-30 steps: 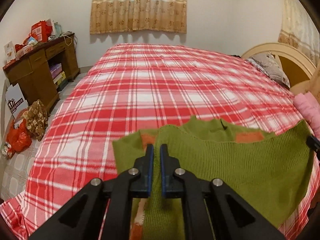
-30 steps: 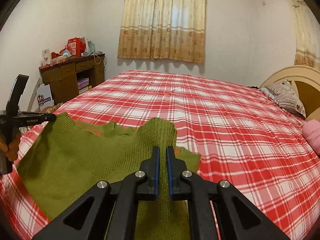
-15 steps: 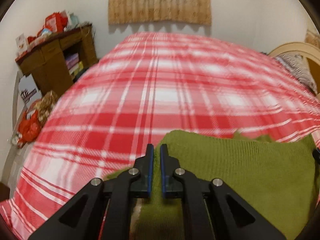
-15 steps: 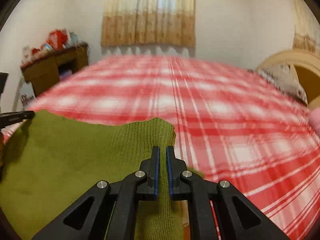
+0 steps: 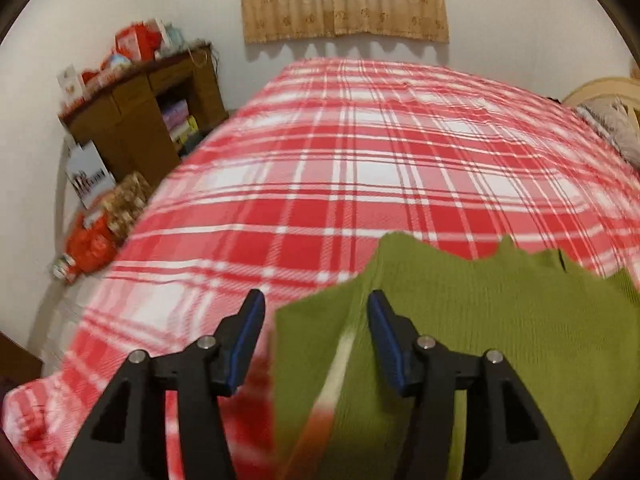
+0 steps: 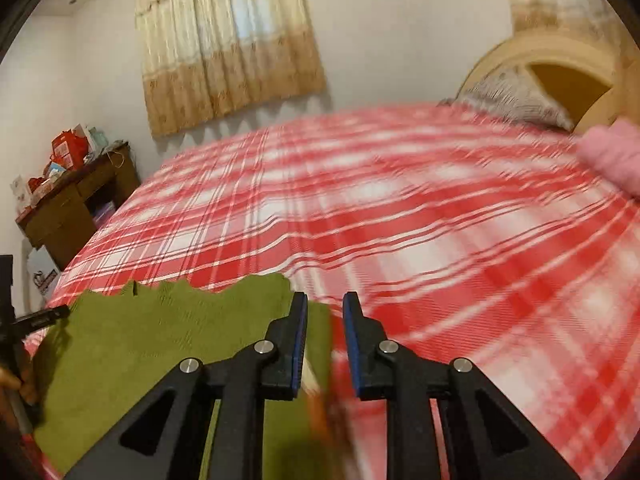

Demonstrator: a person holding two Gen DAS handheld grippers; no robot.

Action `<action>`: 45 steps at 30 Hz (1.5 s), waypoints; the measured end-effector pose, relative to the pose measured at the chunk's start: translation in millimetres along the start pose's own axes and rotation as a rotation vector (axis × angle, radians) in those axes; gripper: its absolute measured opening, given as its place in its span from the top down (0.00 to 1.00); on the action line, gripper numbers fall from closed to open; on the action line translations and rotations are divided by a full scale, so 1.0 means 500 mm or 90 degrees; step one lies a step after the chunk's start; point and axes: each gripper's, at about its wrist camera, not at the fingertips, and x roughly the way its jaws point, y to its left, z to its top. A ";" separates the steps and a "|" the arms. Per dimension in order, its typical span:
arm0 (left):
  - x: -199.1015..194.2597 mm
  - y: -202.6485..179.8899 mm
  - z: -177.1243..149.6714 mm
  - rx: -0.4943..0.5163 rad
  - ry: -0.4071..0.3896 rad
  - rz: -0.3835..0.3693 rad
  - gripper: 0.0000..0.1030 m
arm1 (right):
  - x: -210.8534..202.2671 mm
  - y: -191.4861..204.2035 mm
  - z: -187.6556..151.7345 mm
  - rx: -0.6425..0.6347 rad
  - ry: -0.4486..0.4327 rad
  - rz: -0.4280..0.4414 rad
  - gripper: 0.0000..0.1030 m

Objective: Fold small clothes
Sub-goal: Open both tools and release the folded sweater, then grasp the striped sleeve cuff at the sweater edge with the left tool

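The left tongs [image 5: 316, 326] are opening, their blue-lined fingers [image 5: 251, 336] spread wide, and the left edge of the green sweater [image 5: 500, 320] lies in the gap between them without either pad pressing on it. The right tongs [image 6: 325, 326] are also opening, parted by a narrower gap; the sweater's right edge [image 6: 168, 336] runs just under the inner finger, blurred there, and no pad seems to press on it. The sweater lies spread on the red and white checked bed cover [image 5: 360, 168], close to the near edge of the bed, its jagged upper border toward the middle of the bed and a pale and orange streak showing along its left fold. In the right wrist view the left tongs' black frame [image 6: 40, 320] shows at the sweater's far left side, with part of a hand [image 6: 12, 384] at the edge of the picture. Beyond, at the bed's right side, sit a pink bundle [image 6: 616, 156], a grey patterned pillow [image 6: 512, 96] and a pale headboard [image 6: 560, 64]. A brown desk [image 5: 144, 108] piled with red packages stands off the bed's left edge, and a beige curtain [image 5: 344, 0] hangs on the far wall.
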 end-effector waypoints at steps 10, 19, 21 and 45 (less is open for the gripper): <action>-0.170 -0.094 -0.155 0.106 -0.044 -0.050 0.40 | -0.036 0.106 -0.127 -0.089 0.095 0.070 0.82; -0.145 -0.100 -0.203 0.109 -0.028 -0.005 0.33 | -0.023 0.121 -0.177 -0.143 0.107 0.032 0.82; -0.159 -0.096 -0.204 0.109 -0.029 -0.002 0.33 | -0.036 0.126 -0.172 -0.137 0.107 0.015 0.82; -0.157 0.068 -0.295 -0.323 0.028 -0.087 0.11 | -0.071 0.231 -0.246 -0.124 0.089 0.146 0.74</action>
